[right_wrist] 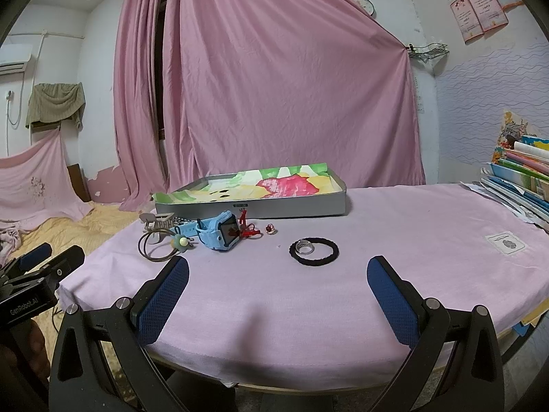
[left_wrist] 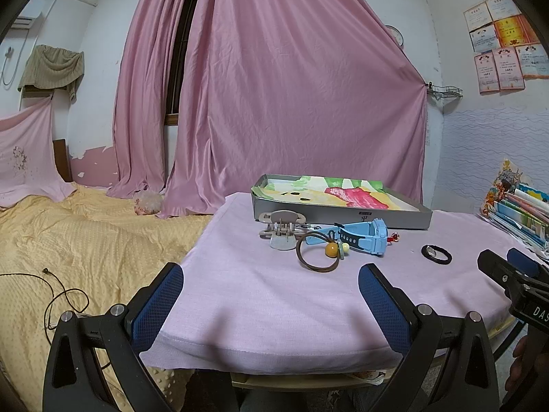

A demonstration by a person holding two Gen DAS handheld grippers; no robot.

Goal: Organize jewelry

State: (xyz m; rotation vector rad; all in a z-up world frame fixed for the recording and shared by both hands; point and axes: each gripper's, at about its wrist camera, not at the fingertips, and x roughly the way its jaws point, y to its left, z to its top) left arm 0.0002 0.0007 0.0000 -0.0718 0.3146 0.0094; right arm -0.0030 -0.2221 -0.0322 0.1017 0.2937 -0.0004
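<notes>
Silver ring point(right_wrist: 304, 246) inside black hair tie point(right_wrist: 314, 251): detail too small in left wrist view. Red charm point(right_wrist: 247, 229) partly hidden behind blue watch point(right_wrist: 219, 235); shape unclear. Small red bead item point(right_wrist: 270, 229) too small to identify. Hair claw point(right_wrist: 157, 221) partly blocked by watch strap in right wrist view. Book stack point(left_wrist: 521, 209) cut off by the frame edge. Wall certificates point(left_wrist: 501, 44) unreadable. Tray point(left_wrist: 339, 211) interior mostly covered by coloured paper.

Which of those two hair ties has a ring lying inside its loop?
The black hair tie: a silver ring lies inside it. The brown hair tie instead carries beads.
</notes>
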